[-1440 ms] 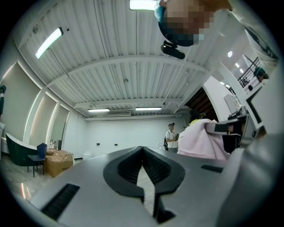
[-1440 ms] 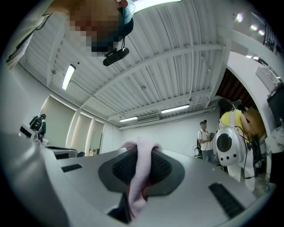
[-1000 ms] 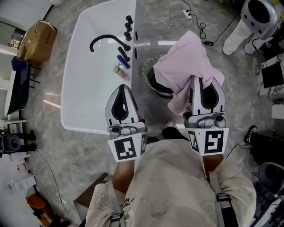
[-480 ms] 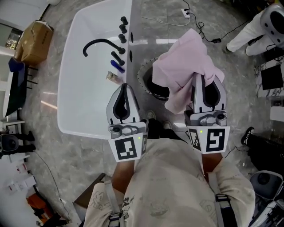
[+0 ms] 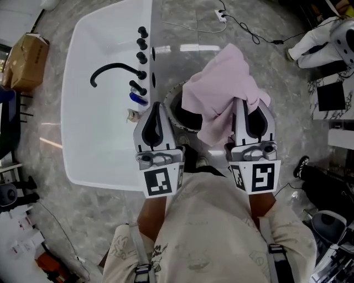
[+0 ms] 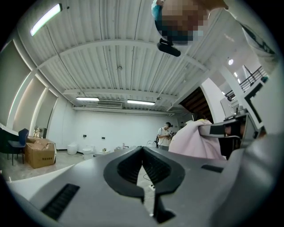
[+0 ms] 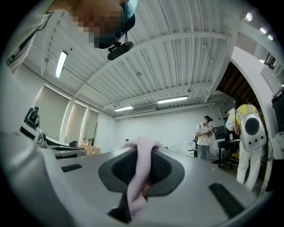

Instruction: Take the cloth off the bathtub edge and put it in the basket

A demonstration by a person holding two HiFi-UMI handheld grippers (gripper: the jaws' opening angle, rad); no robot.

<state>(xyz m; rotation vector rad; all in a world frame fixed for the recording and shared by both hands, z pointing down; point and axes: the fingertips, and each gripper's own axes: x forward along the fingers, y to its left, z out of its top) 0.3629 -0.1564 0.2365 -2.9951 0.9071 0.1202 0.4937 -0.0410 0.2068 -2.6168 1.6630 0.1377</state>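
Observation:
The pink cloth (image 5: 221, 85) hangs bunched from my right gripper (image 5: 243, 105), which is shut on it; in the right gripper view a fold of the cloth (image 7: 138, 175) is pinched between the jaws. The cloth drapes over the dark round basket (image 5: 178, 110), which stands on the floor beside the white bathtub (image 5: 94, 127), and hides most of it. My left gripper (image 5: 156, 106) is level with the right one, over the tub's edge near the basket. Its jaws are shut with nothing in them (image 6: 143, 150). Both grippers point upward.
A black faucet (image 5: 113, 72), black knobs (image 5: 142, 43) and a small blue item (image 5: 138, 98) sit on the tub's edge. A cable and power strip (image 5: 221, 14) lie on the marble floor beyond. A cardboard box (image 5: 25, 55) stands far left, and a white robot (image 5: 321, 38) at the upper right.
The cloth and my right gripper have shifted a little left, so the cloth hangs further over the basket. The left gripper stays shut. The tub sits further left in the head view.

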